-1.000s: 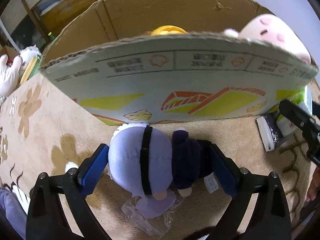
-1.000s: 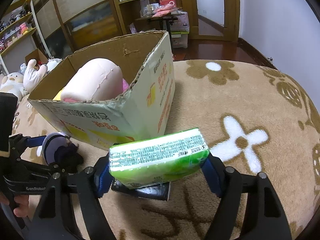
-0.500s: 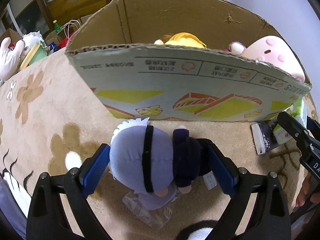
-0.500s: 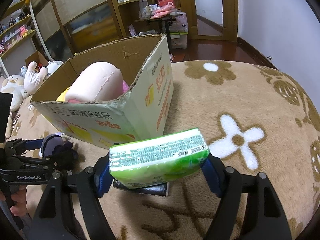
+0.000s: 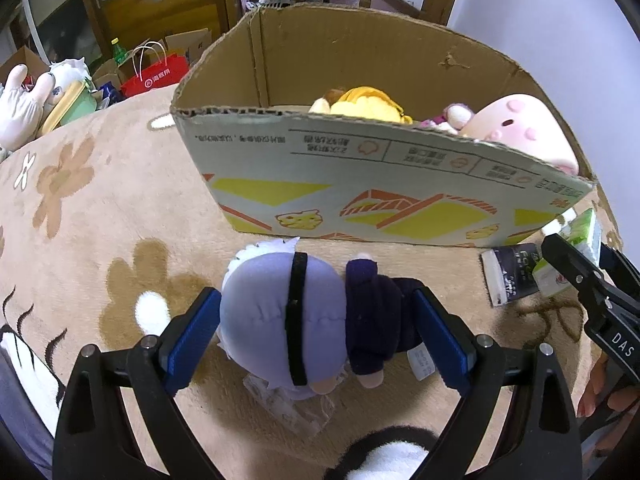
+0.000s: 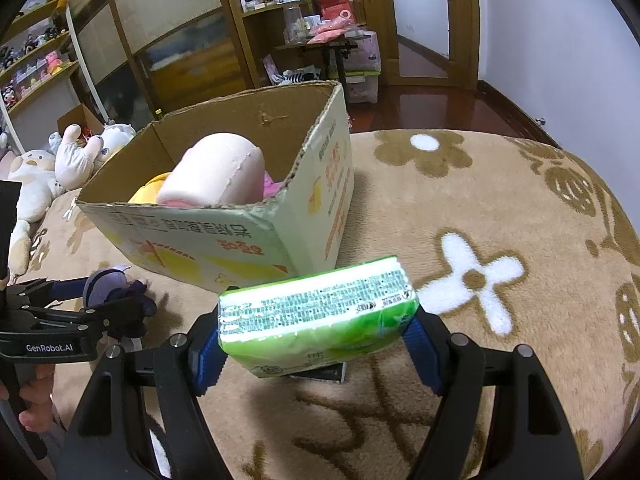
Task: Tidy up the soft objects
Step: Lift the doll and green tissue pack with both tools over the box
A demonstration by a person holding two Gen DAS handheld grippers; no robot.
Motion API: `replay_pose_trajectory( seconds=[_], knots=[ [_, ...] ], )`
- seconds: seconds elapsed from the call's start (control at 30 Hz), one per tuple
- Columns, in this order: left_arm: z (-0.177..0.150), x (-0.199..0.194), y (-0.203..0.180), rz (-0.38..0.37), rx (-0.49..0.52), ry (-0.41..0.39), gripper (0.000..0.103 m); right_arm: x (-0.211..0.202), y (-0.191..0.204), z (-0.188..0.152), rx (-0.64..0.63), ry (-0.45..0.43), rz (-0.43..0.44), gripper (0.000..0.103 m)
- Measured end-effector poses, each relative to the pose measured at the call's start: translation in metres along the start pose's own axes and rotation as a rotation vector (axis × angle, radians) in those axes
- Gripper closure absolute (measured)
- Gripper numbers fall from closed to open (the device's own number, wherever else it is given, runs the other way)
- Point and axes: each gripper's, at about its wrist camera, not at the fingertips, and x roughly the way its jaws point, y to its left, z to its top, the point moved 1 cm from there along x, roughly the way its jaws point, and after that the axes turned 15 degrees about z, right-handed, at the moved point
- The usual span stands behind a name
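Left gripper (image 5: 316, 328) clamps round stitched plush doll (image 5: 304, 320); right gripper (image 6: 316, 340) clamps glossy rectangular tissue pack (image 6: 316, 316). Corrugated cardboard box (image 5: 360, 168) sits on fuzzy carpet (image 6: 500, 200).

Black two-finger left gripper (image 5: 316, 328) with blue pads (image 5: 192, 336), silver screws; matching right gripper (image 6: 316, 340); bare fingers (image 6: 34, 404) on "GenRobot.AI" handle.

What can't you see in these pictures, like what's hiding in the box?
- Cardboard box bottom: both views, hidden by its front wall and the toys on top.
- Doll face: left view, turned down toward the rug.
- Dark packet: right view, mostly covered by the green tissue pack.
- Shelf items: right view, too small.
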Motion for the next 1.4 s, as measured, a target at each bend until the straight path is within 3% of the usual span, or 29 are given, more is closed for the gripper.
replay_pose_trajectory(
  seconds=[0.67, 0.87, 1.1, 1.4],
  knots=[
    [-0.008, -0.066, 0.002, -0.047, -0.034, -0.165, 0.009, -0.030, 0.017, 0.004, -0.032, -0.059, 0.025, 0.023],
    [-0.006, -0.101, 0.011, -0.086, -0.087, -0.303, 0.009, -0.043, 0.022, 0.012, -0.050, -0.095, 0.041, 0.023],
    [0.009, -0.132, 0.018, -0.041, -0.114, -0.453, 0.009, -0.062, 0.026, 0.032, -0.064, -0.177, 0.059, 0.023],
    [0.035, -0.145, 0.007, 0.006, -0.065, -0.568, 0.009, -0.065, 0.036, 0.056, -0.122, -0.247, 0.062, 0.023]
  ],
)
